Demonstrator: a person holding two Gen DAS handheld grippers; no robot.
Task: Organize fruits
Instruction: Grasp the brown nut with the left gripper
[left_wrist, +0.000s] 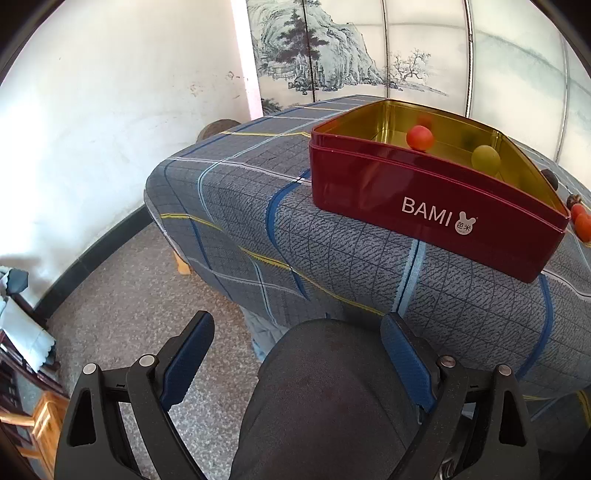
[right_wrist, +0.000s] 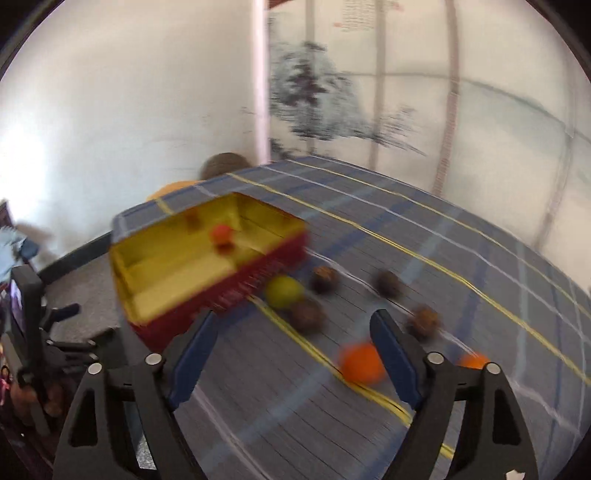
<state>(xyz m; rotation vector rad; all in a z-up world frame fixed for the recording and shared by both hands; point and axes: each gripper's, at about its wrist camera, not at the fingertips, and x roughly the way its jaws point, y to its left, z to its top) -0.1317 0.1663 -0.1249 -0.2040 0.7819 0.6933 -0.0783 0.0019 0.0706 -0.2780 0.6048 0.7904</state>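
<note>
The left gripper (left_wrist: 297, 354) has its jaws wide open and empty, low in the frame, over the person's knee (left_wrist: 332, 398). The red BAMI tin (left_wrist: 424, 210) stands well beyond them, in the upper right of the left view, on the checked cloth of the surface (left_wrist: 240, 206). Inside the tin lie a red fruit (left_wrist: 420, 138) and a green fruit (left_wrist: 485, 157).

The right gripper (right_wrist: 293, 349) also has open jaws that hold nothing. This view is blurred. An orange fruit (right_wrist: 361, 362) lies on the cloth just beside the right jaw. Another green fruit (right_wrist: 283, 291) rests near the tin's wall, above the gap between the jaws. Several brown fruits (right_wrist: 307, 314) are scattered around it.
</note>
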